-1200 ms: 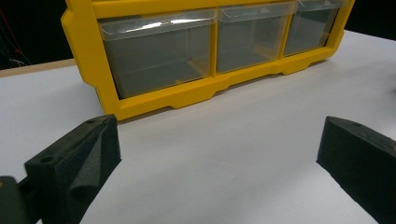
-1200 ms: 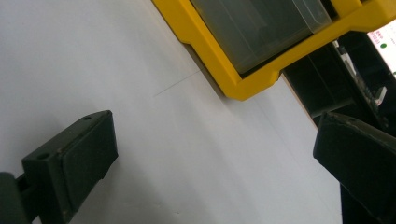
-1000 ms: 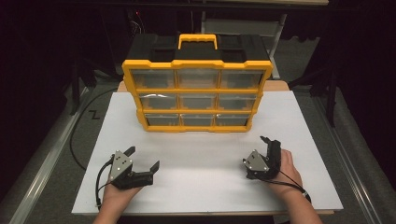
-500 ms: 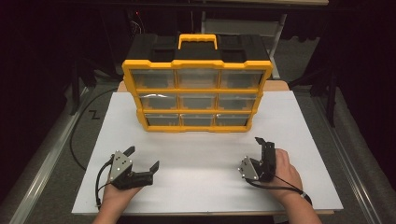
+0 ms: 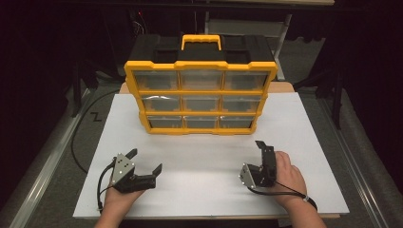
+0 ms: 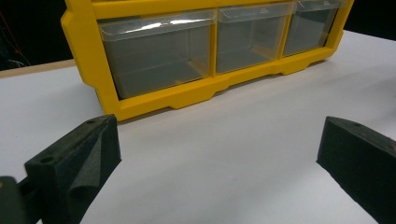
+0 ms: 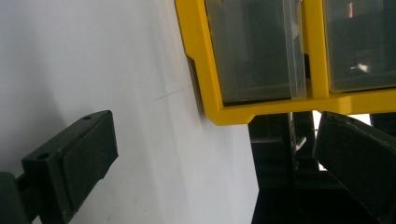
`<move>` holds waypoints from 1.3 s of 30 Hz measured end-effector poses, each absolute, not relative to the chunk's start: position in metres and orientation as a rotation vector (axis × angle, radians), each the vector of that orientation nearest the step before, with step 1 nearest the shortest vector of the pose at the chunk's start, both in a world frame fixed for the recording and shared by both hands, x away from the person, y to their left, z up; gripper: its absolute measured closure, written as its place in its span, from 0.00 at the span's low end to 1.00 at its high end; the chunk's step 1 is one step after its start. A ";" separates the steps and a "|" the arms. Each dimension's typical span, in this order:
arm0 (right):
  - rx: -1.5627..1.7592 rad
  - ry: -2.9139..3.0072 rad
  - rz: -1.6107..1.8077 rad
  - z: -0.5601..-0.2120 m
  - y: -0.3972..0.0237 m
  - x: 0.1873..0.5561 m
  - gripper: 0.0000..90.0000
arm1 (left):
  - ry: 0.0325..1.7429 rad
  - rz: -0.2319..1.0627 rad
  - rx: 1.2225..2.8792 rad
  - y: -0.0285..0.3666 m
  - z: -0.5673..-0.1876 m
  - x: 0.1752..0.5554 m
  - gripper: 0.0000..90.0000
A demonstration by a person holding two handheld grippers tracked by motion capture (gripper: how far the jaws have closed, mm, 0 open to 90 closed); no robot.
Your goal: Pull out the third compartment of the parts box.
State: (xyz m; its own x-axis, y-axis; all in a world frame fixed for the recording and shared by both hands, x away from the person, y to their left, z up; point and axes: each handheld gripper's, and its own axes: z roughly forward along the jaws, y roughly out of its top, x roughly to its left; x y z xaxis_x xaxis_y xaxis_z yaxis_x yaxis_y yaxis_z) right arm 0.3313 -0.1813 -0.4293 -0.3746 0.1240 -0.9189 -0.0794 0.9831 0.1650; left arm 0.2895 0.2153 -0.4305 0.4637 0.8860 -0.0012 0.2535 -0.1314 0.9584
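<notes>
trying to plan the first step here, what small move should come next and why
Probably bring the left tool forward toward the yellow organizer: both tools, the right tool too, sit open and short of it on the white board, and every drawer looks shut.

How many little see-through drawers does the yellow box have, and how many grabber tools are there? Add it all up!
Clear drawers in the yellow organizer: 9
Carry handle on top: 1
Grippers, left gripper and right gripper: 2
Total: 12
</notes>
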 end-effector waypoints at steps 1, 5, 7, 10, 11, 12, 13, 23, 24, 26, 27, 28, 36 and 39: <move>0.024 1.945 0.215 -0.429 -0.181 0.331 0.01 | 1.001 0.743 1.650 0.215 -0.430 0.289 0.01; 0.000 1.938 0.204 -0.430 -0.179 0.331 0.01 | 1.000 0.750 1.648 0.215 -0.430 0.290 0.01; -0.010 1.932 0.181 -0.431 -0.177 0.330 0.01 | 0.999 0.751 1.647 0.215 -0.430 0.289 0.01; -0.033 1.929 0.175 -0.432 -0.176 0.330 0.01 | 0.996 0.749 1.650 0.215 -0.430 0.289 0.01; -0.044 1.920 0.174 -0.433 -0.175 0.331 0.01 | 0.992 0.752 1.653 0.215 -0.430 0.289 0.01; -0.044 1.920 0.174 -0.433 -0.175 0.331 0.01 | 0.992 0.752 1.653 0.215 -0.430 0.289 0.01; -0.057 1.912 0.163 -0.434 -0.173 0.332 0.02 | 0.990 0.752 1.657 0.215 -0.430 0.289 0.01; -0.073 1.896 0.145 -0.436 -0.167 0.338 0.09 | 0.976 0.754 1.668 0.216 -0.429 0.289 0.01; -0.067 1.893 0.146 -0.437 -0.167 0.338 0.11 | 0.976 0.753 1.668 0.216 -0.429 0.289 0.01; -0.067 1.881 0.149 -0.436 -0.166 0.339 0.15 | 0.976 0.751 1.670 0.216 -0.429 0.288 0.01; -0.067 1.858 0.151 -0.435 -0.165 0.341 0.19 | 0.975 0.749 1.670 0.216 -0.430 0.288 0.01; -0.068 1.850 0.149 -0.434 -0.164 0.341 0.19 | 0.976 0.748 1.670 0.216 -0.430 0.288 0.01; -0.070 1.801 0.135 -0.428 -0.154 0.347 0.33 | 0.973 0.741 1.668 0.216 -0.429 0.288 0.01; -0.080 1.782 0.135 -0.425 -0.152 0.349 0.35 | 0.977 0.740 1.662 0.217 -0.430 0.288 0.01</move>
